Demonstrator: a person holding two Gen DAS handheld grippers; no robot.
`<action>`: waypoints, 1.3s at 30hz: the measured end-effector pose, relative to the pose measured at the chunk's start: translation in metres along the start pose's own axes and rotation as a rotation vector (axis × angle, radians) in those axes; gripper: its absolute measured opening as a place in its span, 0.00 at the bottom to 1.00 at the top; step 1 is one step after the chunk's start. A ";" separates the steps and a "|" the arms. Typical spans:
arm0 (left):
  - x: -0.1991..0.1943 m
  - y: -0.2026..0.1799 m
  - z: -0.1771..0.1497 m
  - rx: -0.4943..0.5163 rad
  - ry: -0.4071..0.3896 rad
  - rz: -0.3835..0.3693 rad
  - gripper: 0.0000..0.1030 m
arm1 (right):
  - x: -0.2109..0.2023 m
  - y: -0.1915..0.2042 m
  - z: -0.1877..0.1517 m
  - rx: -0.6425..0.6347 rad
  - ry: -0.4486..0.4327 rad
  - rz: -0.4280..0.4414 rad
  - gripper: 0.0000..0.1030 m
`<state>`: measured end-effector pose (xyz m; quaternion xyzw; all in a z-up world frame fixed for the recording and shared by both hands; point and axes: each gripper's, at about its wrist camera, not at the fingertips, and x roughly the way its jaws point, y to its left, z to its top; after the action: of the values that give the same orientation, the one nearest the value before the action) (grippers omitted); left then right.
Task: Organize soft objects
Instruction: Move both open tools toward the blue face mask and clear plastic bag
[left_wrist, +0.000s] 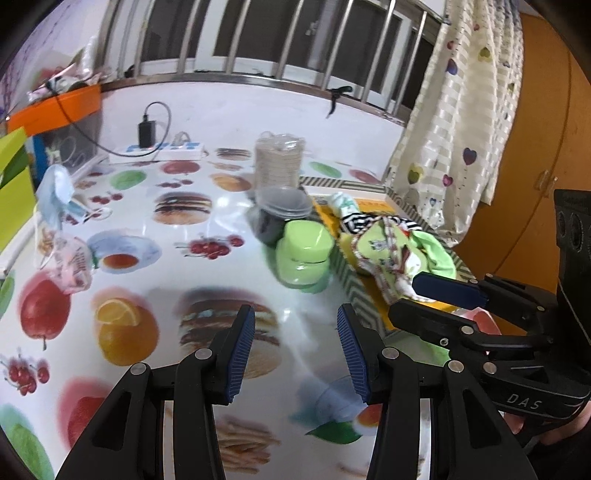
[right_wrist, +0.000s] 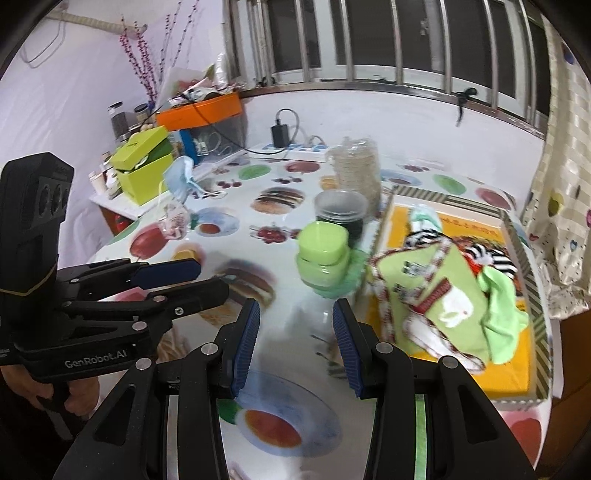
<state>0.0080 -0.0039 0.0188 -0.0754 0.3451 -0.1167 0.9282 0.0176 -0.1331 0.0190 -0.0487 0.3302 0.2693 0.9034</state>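
Both the left gripper (left_wrist: 295, 354) and the right gripper (right_wrist: 295, 349) hover apart and empty above the bench (left_wrist: 221, 221). I judge the approach step: next, reach the green patterned cloth (right_wrist: 436, 295) in the shallow yellow cardboard tray (right_wrist: 517, 369) at the right edge.

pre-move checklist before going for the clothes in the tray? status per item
1. Left claw open, nothing between pads: ok.
2. Right claw open, nothing between pads: ok.
3. Clothes pile lying inside the tray: ok.
4. Green containers stacked at the tray's left edge, close to the approach path: not ok.
5. Which garment lies on top and free: cannot tell, they overlap.
6. Images sharp enough to aim: not ok, blurred.
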 end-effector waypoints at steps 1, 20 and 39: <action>-0.001 0.003 0.000 -0.004 0.001 0.006 0.44 | 0.002 0.003 0.001 -0.005 0.000 0.005 0.41; -0.021 0.061 -0.005 -0.101 -0.022 0.131 0.44 | 0.030 0.050 0.030 -0.095 -0.003 0.101 0.41; -0.035 0.110 0.002 -0.177 -0.038 0.245 0.44 | 0.065 0.090 0.058 -0.164 0.012 0.189 0.41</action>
<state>0.0022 0.1115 0.0181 -0.1166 0.3431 0.0299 0.9316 0.0456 -0.0112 0.0319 -0.0927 0.3154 0.3792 0.8650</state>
